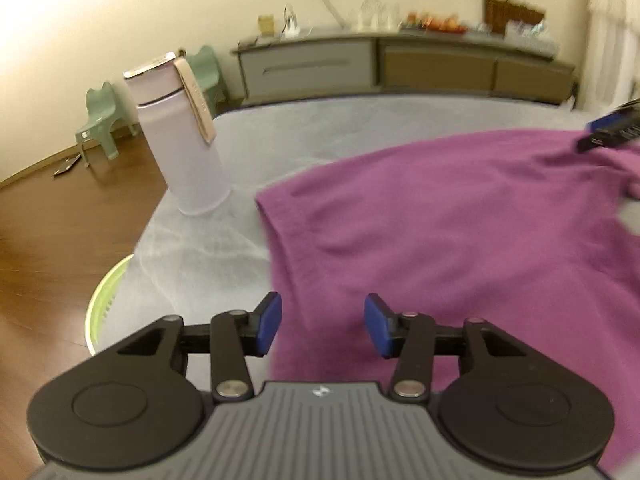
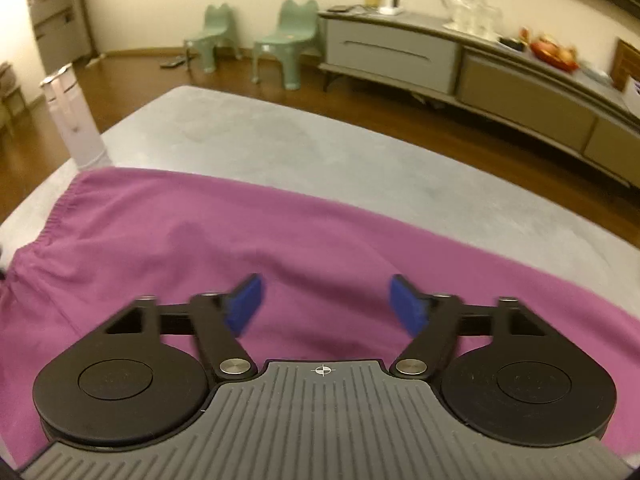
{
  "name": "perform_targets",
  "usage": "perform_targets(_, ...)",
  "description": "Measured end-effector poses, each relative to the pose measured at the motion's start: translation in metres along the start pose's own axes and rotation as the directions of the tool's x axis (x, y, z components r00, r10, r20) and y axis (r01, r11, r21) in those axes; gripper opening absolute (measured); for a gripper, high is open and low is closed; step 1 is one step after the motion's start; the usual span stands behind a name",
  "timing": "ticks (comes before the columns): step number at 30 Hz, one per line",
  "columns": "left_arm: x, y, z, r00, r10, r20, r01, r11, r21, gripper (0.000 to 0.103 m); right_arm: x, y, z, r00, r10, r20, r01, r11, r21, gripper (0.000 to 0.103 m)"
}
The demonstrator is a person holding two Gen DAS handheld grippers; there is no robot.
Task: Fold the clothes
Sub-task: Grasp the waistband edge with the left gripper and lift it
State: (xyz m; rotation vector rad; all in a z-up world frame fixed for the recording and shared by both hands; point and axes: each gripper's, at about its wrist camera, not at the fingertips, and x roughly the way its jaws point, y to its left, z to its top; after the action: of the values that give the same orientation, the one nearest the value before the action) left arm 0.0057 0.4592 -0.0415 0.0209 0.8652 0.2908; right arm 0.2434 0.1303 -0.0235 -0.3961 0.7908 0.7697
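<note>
Left wrist view: left gripper point(image 1: 323, 326) has its blue pads apart, nothing between them, hovering over the near left edge of the purple garment point(image 1: 460, 232). Garment lies spread on the grey table point(image 1: 200, 248), reaching right & far. A pale bottle point(image 1: 182, 136) w/ a beige strap stands upright at the table's far left, just beside the garment's corner. A green basket point(image 1: 105, 300) peeks from under the table's left edge. Right gripper point(image 1: 612, 128) tip shows at far right, over the cloth.

Right wrist view: right gripper point(image 2: 326, 306) has pads wide apart, holding nothing, above the garment point(image 2: 200, 240), which covers the near part of the table point(image 2: 320, 152). Bottle point(image 2: 74, 120) stands far left. Two green chairs point(image 2: 256, 36) & a low cabinet point(image 2: 460, 64) sit beyond.
</note>
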Motion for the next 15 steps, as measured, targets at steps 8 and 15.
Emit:
perform_targets(8,0.065,0.04,0.029,0.97,-0.238,-0.048,0.226,0.958,-0.174,0.046,0.03,-0.038,-0.012,0.993,-0.094,-0.076,0.097,0.995,0.036,0.082)
perform_targets(15,0.072,0.043,0.034,0.943,-0.333,0.02,0.327,0.911,-0.251,0.046,0.038,-0.085,-0.038,0.995,-0.054,-0.081,0.065,0.989,0.136,0.085)
